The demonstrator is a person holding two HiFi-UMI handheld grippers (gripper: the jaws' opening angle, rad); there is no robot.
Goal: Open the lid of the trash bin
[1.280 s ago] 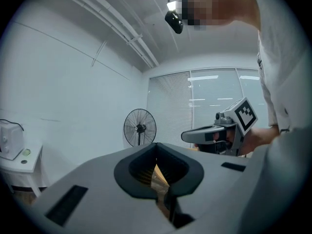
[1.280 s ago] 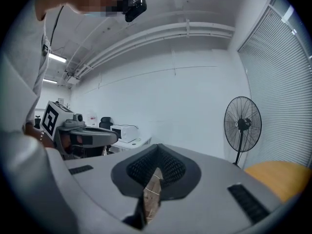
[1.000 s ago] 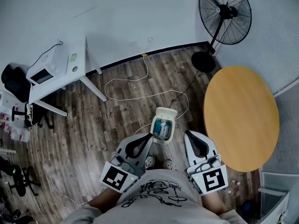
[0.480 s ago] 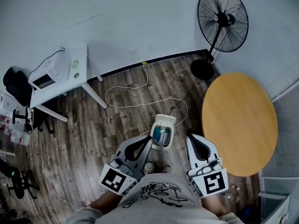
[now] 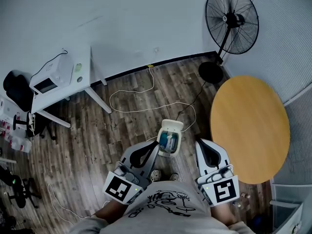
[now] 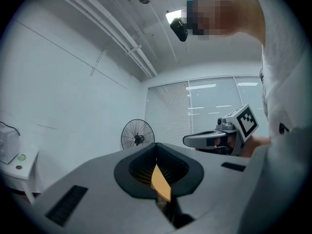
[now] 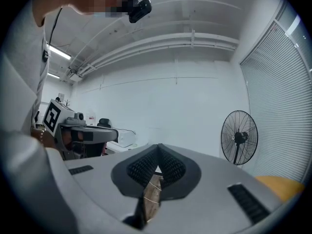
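Observation:
A small white trash bin (image 5: 176, 141) stands on the wood floor just ahead of the person's feet. Its lid (image 5: 172, 125) is flipped back on the far side, and blue and white contents show inside. My left gripper (image 5: 156, 146) hangs above the floor at the bin's left, jaws shut and empty. My right gripper (image 5: 201, 144) hangs at the bin's right, also shut with nothing held. Neither touches the bin. Both point level into the room, so the left gripper view (image 6: 156, 150) and right gripper view (image 7: 158, 152) show only closed tips, not the bin.
A standing fan (image 5: 231, 18) is at the far right by the wall. A round wooden table (image 5: 248, 126) fills the right side. A white desk (image 5: 85, 79) with an appliance (image 5: 51, 74) stands at the left. A white cable (image 5: 146, 94) loops across the floor beyond the bin.
Both grippers have come up slightly beside the bin, jaws still shut. The bin has not moved and its lid stays flipped back.

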